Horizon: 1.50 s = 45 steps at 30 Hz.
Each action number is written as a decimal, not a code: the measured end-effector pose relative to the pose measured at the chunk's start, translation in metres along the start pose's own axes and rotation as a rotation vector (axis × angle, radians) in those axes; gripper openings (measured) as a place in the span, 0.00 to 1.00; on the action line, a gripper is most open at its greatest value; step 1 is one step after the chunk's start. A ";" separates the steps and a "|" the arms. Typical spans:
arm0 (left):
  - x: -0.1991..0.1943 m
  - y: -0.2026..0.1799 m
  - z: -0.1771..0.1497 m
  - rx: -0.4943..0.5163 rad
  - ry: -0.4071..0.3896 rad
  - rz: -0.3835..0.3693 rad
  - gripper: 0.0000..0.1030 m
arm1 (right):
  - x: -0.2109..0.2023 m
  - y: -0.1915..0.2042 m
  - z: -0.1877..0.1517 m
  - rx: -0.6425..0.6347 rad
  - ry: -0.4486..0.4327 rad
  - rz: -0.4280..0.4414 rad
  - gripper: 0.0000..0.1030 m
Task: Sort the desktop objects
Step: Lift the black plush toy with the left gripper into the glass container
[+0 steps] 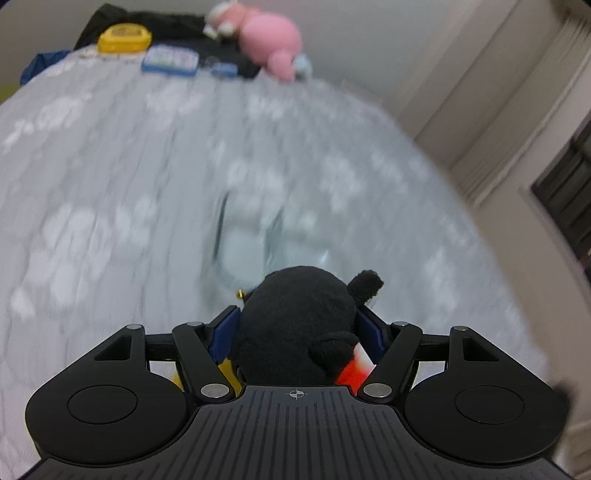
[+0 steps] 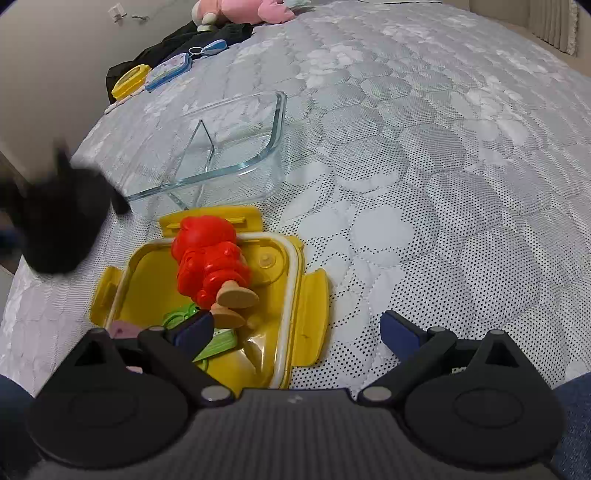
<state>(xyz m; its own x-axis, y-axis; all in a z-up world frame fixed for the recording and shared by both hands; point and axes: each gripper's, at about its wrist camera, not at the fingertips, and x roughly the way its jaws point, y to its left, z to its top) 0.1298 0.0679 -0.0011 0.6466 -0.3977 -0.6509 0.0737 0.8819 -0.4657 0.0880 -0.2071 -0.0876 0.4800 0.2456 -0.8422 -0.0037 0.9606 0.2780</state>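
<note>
A quilted grey bedspread (image 2: 424, 155) carries a divided glass dish (image 2: 236, 147) and yellow lid (image 2: 295, 295). The left gripper (image 1: 297, 328) clenches a black plush toy (image 1: 295, 325), lifted clear; soft, light, best squeezed mid-body. The right gripper (image 2: 295, 328) gapes empty.

In the right wrist view, the glass container (image 2: 221, 147) sat on the quilted bed cover (image 2: 424, 184) at upper centre of the frame, with the lid tray (image 2: 288, 295) just below it. A toy figure (image 2: 210, 262) lay in the tray. At the upper left of the frame, a small tin (image 2: 168, 72) lay between a round case (image 2: 129, 81) on its left and a plush animal (image 2: 240, 7) above.
</note>
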 end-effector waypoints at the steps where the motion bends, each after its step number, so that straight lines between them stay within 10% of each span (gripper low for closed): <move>1: -0.005 -0.001 0.011 -0.018 -0.013 -0.022 0.70 | 0.000 0.000 0.000 0.003 0.000 0.002 0.95; 14: 0.042 0.024 0.086 -0.282 0.057 -0.156 0.71 | 0.001 -0.003 0.001 0.030 0.017 0.020 0.96; 24: 0.098 0.047 0.067 -0.339 0.123 0.016 0.71 | 0.001 -0.003 0.002 0.038 0.034 0.029 0.96; 36: 0.118 0.037 0.068 -0.173 0.091 0.140 0.69 | 0.002 -0.003 0.003 0.048 0.055 0.040 0.96; 45: 0.087 0.012 0.076 -0.117 0.022 0.090 0.69 | 0.007 -0.004 0.002 0.053 0.062 0.046 0.97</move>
<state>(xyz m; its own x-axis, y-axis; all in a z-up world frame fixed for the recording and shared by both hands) 0.2445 0.0630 -0.0180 0.6296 -0.3254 -0.7055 -0.0735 0.8791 -0.4710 0.0929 -0.2092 -0.0939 0.4254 0.2981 -0.8545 0.0231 0.9403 0.3395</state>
